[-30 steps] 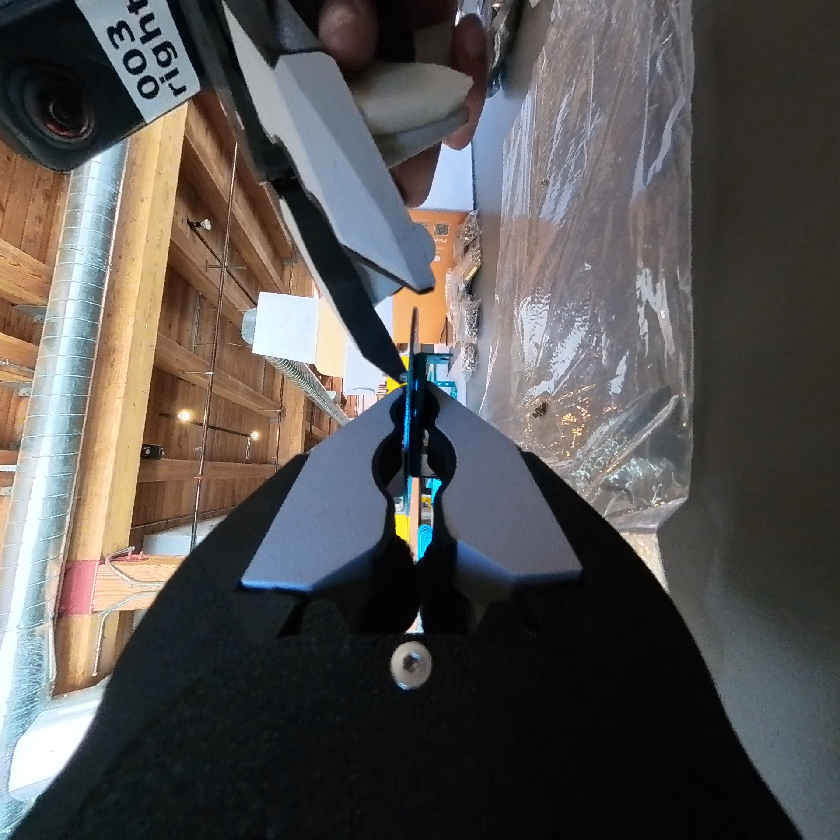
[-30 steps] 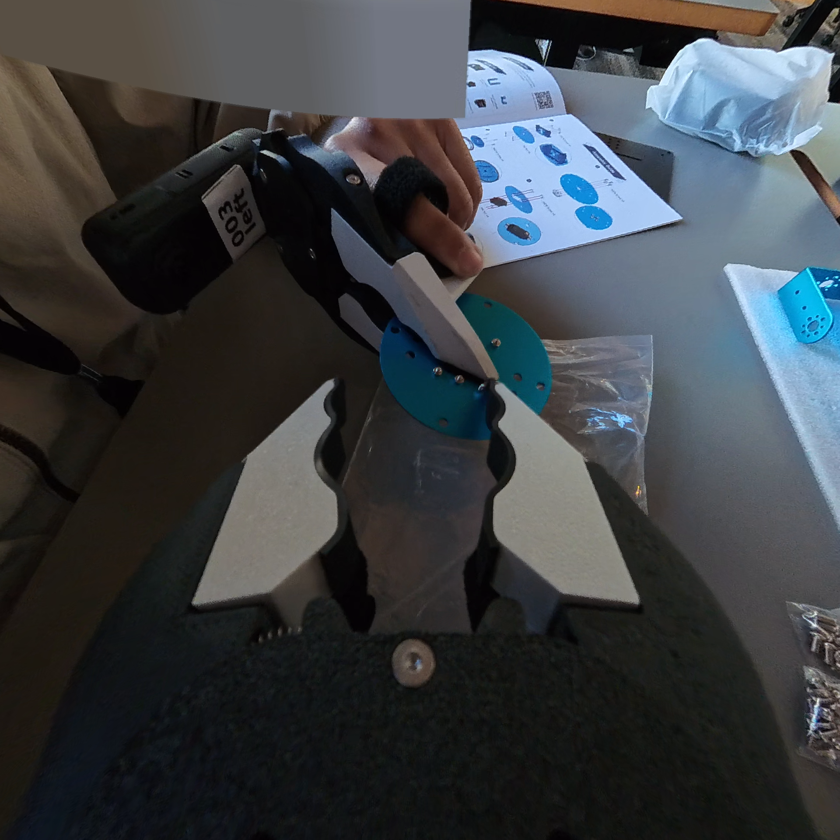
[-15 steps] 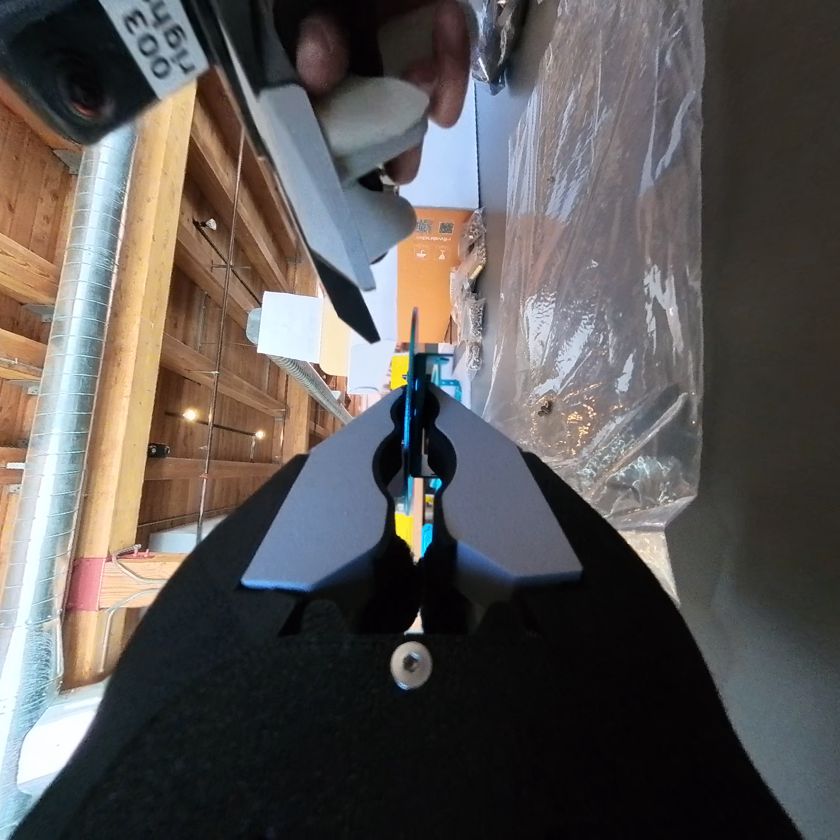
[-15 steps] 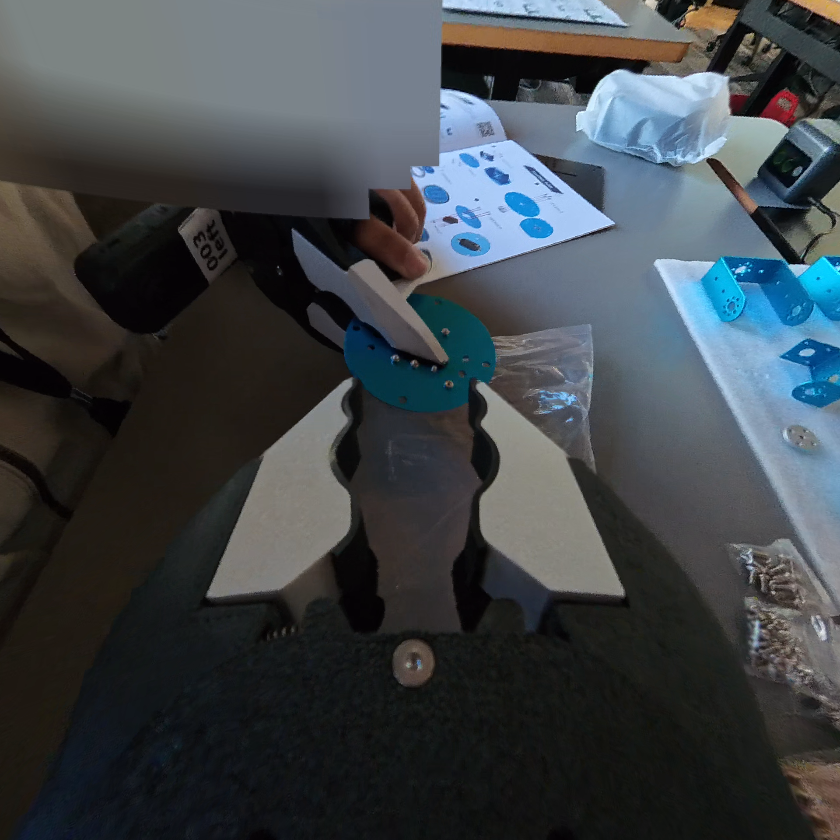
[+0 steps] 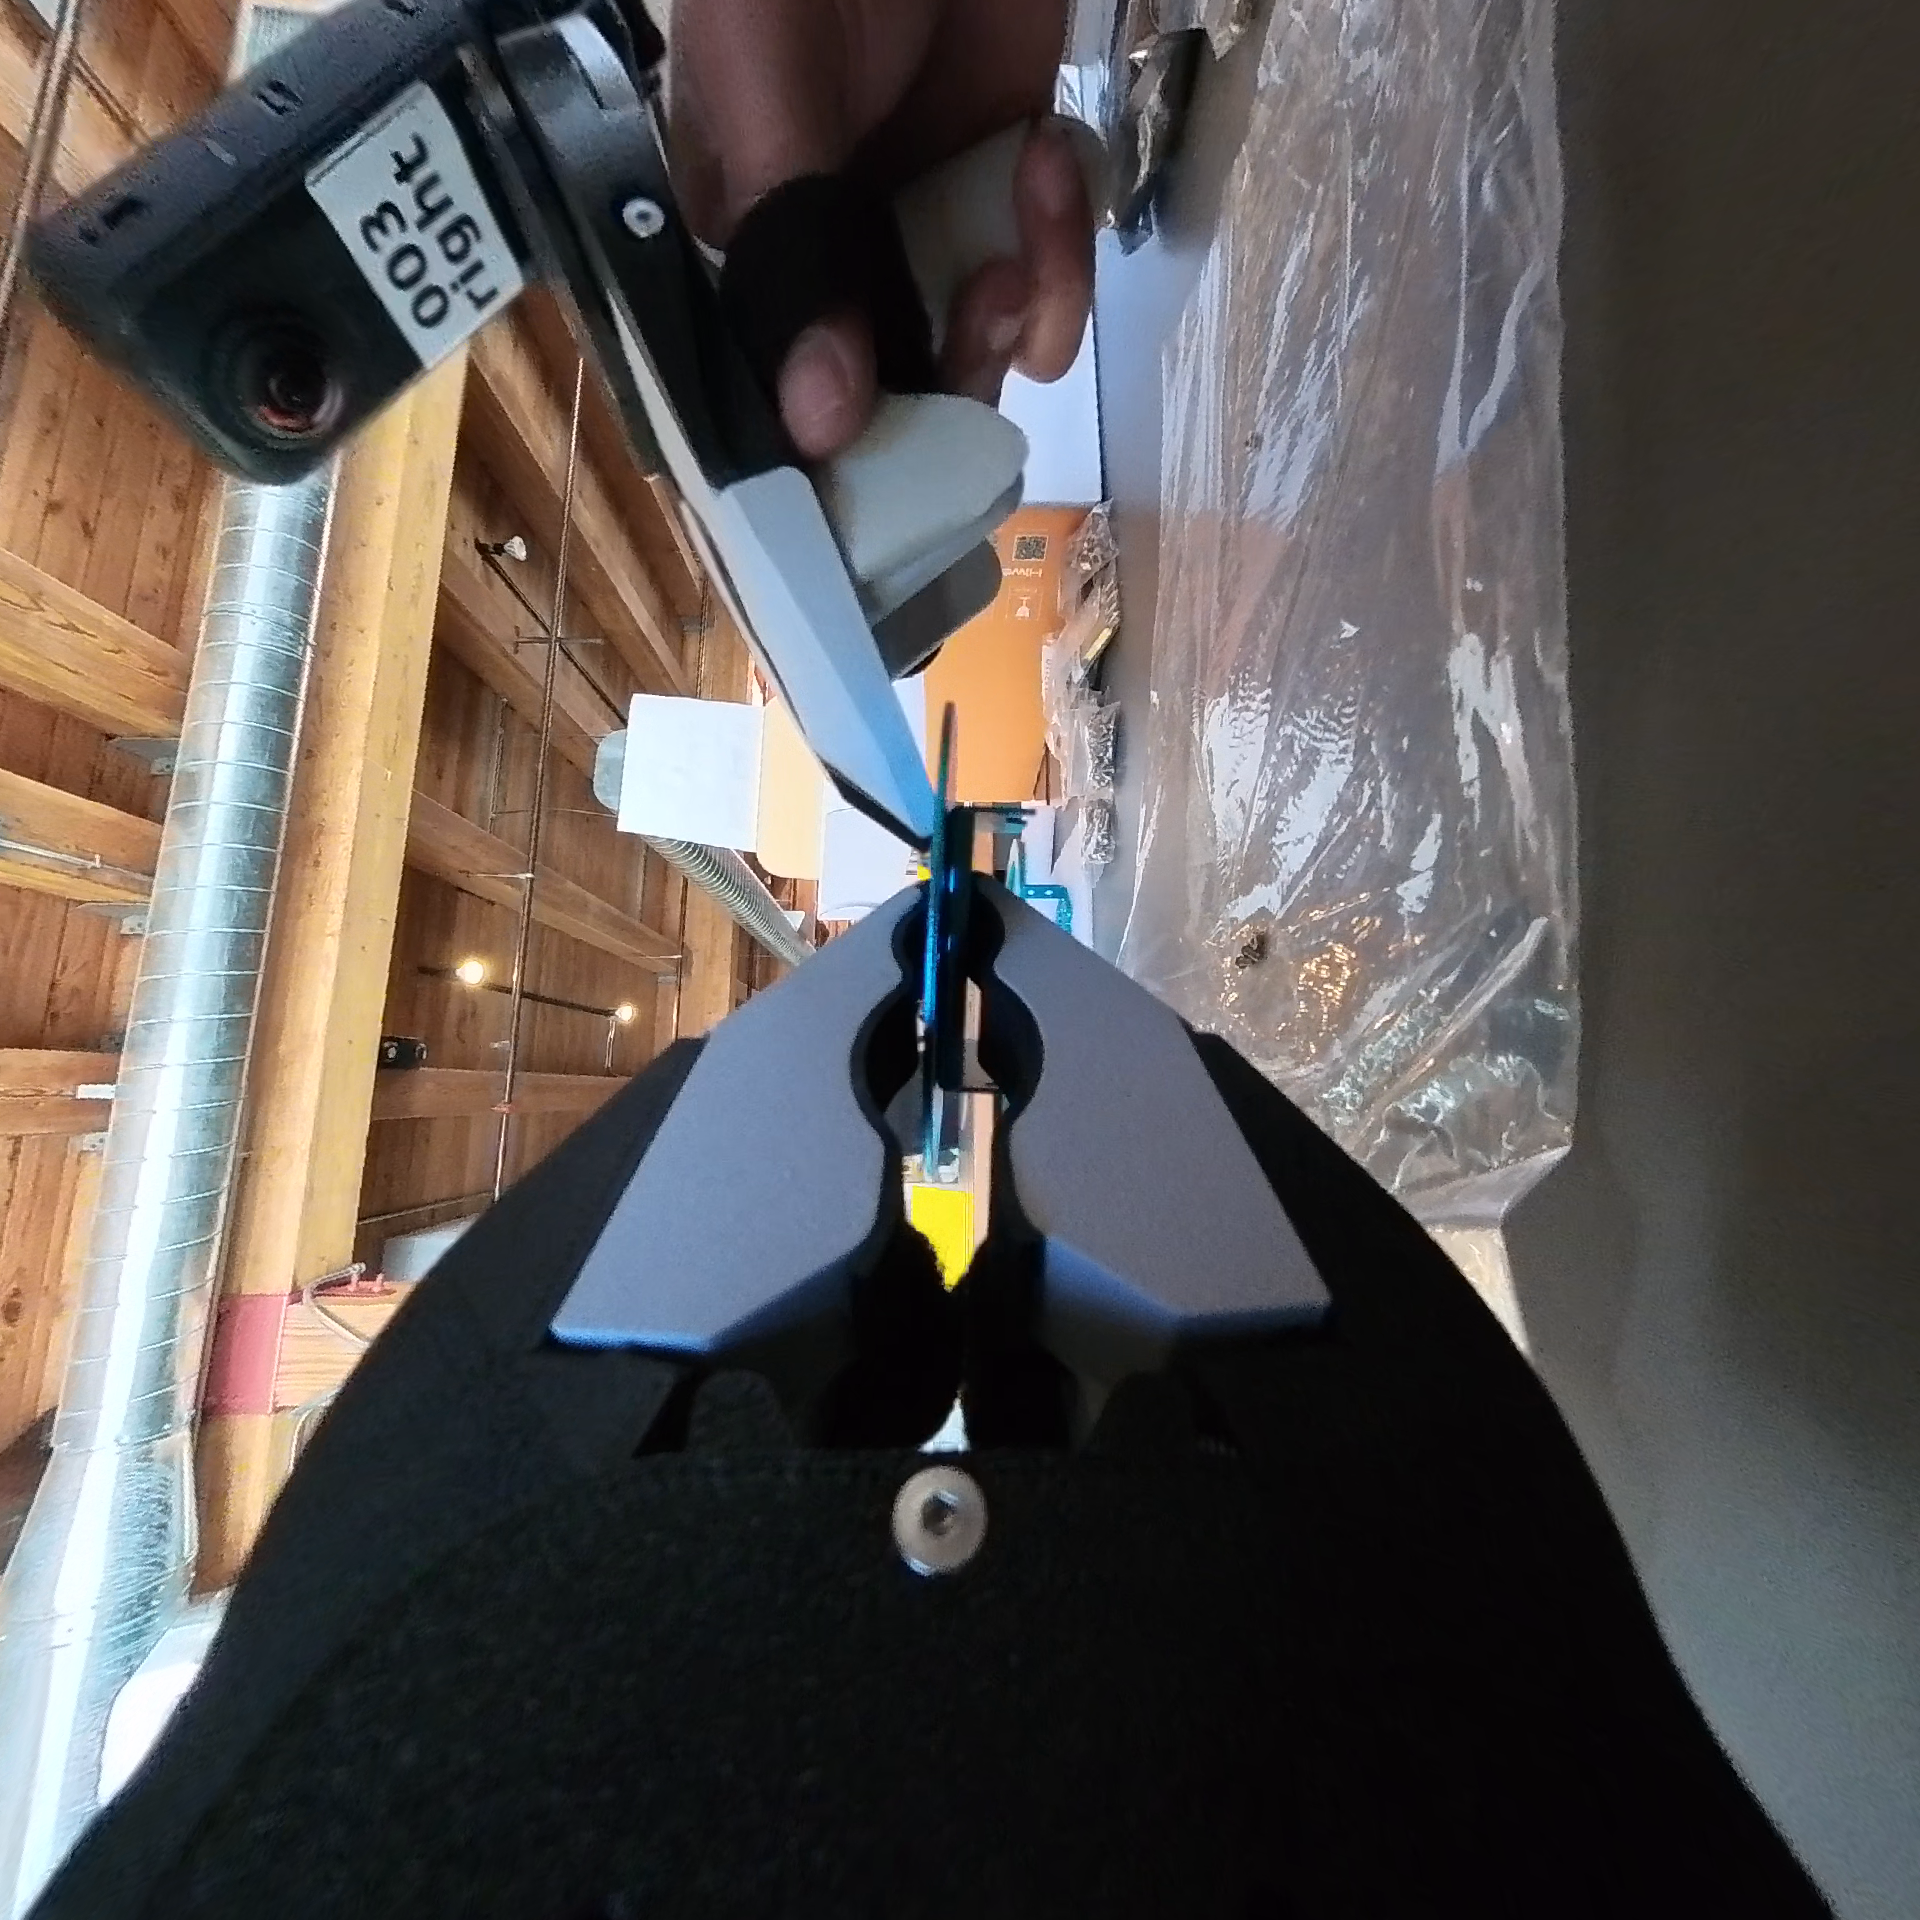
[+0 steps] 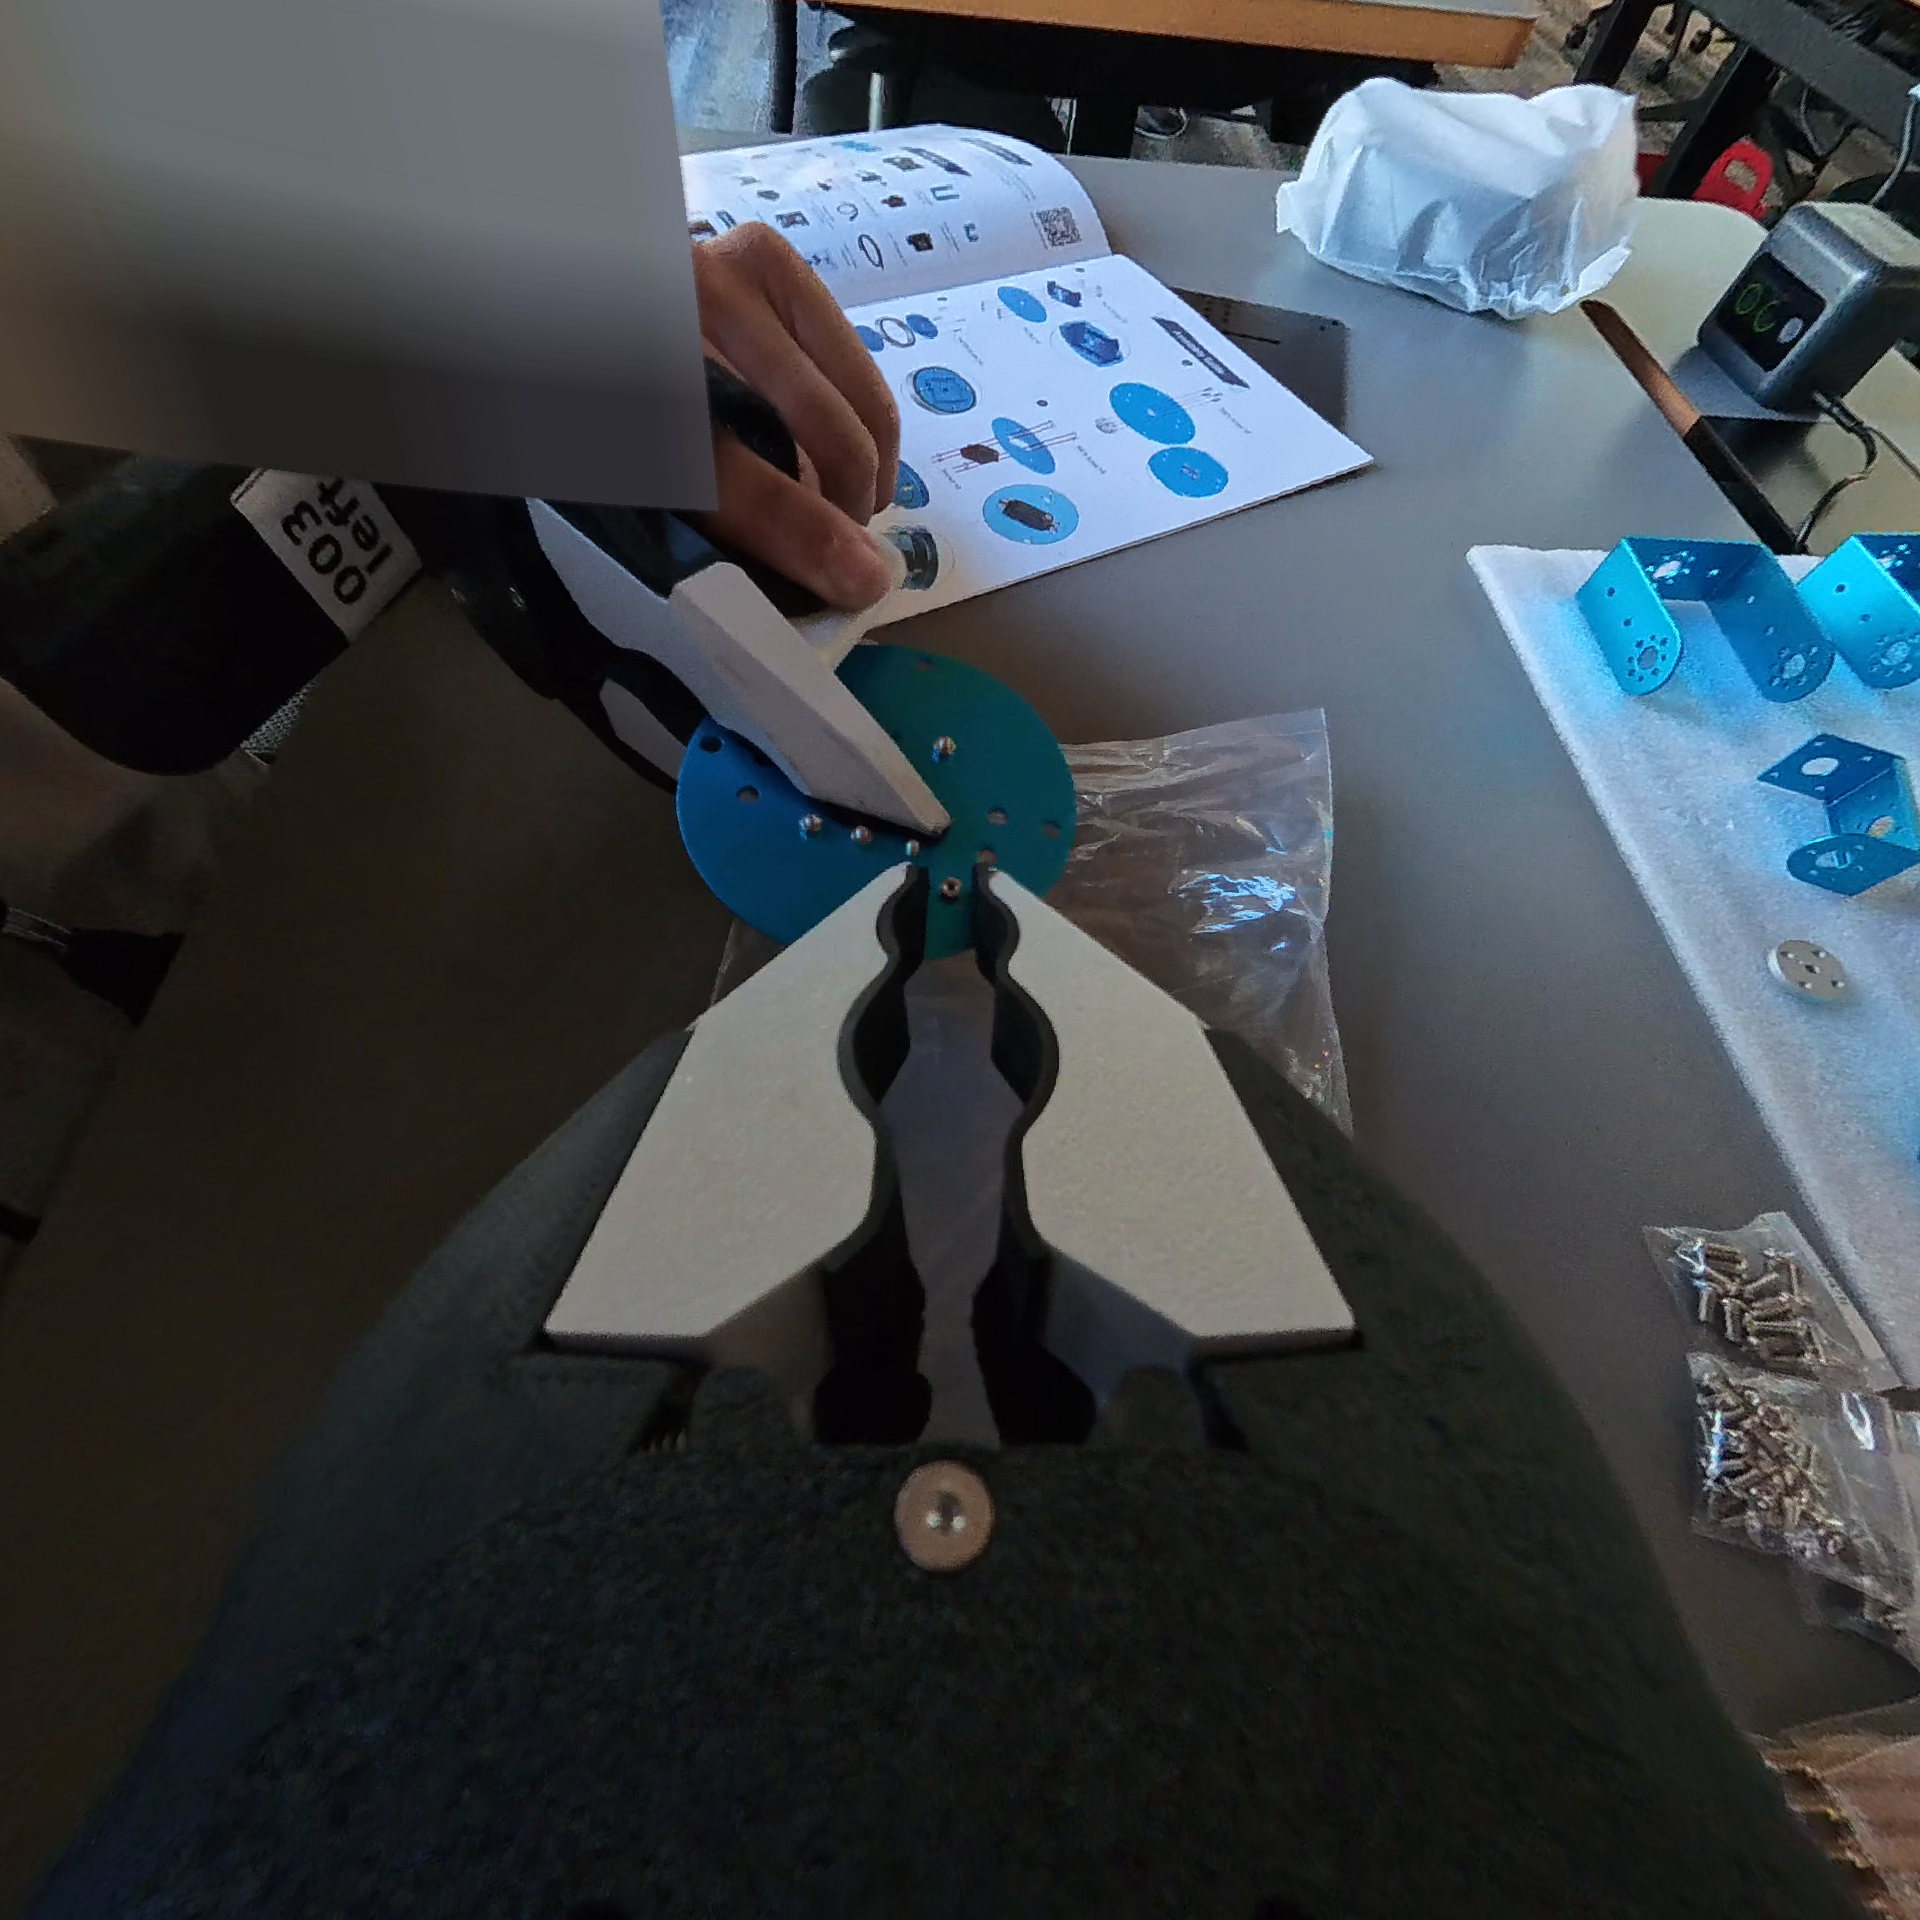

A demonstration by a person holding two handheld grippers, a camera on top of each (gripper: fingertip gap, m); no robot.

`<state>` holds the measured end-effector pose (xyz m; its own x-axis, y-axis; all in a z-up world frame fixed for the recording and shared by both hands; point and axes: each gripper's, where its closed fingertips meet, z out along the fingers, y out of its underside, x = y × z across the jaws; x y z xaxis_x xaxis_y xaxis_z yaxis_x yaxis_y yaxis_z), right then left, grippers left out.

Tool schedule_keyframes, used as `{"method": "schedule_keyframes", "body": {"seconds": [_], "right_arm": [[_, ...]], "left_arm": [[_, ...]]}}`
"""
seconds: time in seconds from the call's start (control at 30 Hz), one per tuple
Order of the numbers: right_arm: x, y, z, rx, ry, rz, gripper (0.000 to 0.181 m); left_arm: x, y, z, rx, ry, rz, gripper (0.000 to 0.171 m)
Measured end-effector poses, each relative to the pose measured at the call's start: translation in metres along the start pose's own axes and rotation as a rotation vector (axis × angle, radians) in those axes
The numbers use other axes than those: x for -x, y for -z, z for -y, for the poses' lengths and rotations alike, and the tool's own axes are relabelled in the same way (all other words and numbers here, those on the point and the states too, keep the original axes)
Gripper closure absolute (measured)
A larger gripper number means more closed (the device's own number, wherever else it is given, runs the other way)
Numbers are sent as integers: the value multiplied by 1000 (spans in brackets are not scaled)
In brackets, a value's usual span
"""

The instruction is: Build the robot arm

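The left wrist view sits rolled sideways, close behind the edge-on blue disc (image 5: 943,935), facing ceiling beams. The right wrist view looks down at the table (image 6: 1455,790) (close too); both share that disc.

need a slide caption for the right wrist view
Left gripper clamps a blue perforated disc above a grey table while the right gripper closes in on its near edge.

the blue round metal plate (image 6: 883,821), drilled with small holes and carrying several small silver screws, is held off the grey bench (image 6: 1455,790), pinched by the left tool (image 6: 940,831) near its centre. the right tool's (image 6: 943,878) tips sit around one screw at the plate's near part. in the left wrist view the plate (image 5: 943,935) shows edge-on.
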<state>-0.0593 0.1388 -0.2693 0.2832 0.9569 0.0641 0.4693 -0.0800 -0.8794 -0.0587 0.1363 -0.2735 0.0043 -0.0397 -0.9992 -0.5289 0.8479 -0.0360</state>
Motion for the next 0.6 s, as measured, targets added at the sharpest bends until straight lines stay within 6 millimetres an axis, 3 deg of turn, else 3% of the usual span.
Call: {"method": "schedule_keyframes", "body": {"seconds": [0.4,0.6], "right_arm": [[1,-1,-1,16,-4,-8,179],[6,-1,11,-36,0,13,179]], "left_arm": [[-1,0,0,2,-10,0,170],[-3,-1,0,3,-12,-9,170]]}}
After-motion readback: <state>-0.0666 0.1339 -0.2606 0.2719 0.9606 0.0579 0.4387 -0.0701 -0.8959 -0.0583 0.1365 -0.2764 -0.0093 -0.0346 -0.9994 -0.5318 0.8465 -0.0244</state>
